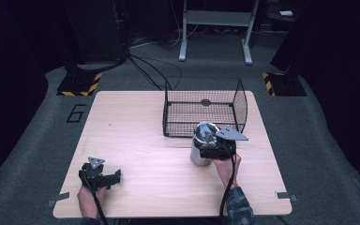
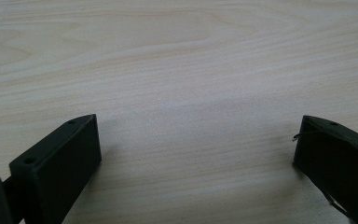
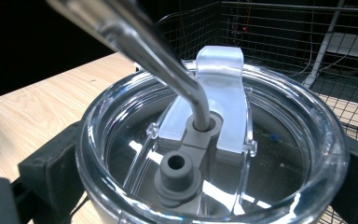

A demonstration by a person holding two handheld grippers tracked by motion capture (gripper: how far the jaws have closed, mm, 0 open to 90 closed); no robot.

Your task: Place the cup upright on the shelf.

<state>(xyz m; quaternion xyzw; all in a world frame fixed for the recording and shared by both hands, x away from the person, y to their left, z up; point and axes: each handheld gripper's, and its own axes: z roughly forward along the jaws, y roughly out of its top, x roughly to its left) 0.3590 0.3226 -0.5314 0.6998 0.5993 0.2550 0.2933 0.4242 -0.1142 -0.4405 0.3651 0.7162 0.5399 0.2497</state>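
— Where is the tumbler point(image 1: 200, 149) just now?

— Standing upright on the desk point(image 1: 145, 154), right of the middle, just in front of the wire basket point(image 1: 204, 107). The right tongs point(image 1: 209, 151) come at it from the person's side and are clamped on its upper part, just under the rim.

— How can you tell they grip it?

— In the right gripper view the clear lid point(image 3: 214, 154) sits squarely between the two black jaws, one pressed to each side of the cup. A metal straw point(image 3: 168, 65) rises out of a grey grommet in the lid and leans away to the upper left.

— And the left tongs point(image 1: 110, 178)?

— Low at the near left corner of the desk, well apart from the tumbler. Their jaws stand wide apart, with bare wood between them in the left gripper view.

— Anything in the basket?

— One small dark round thing point(image 1: 206, 102) on its floor; I cannot tell what it is.
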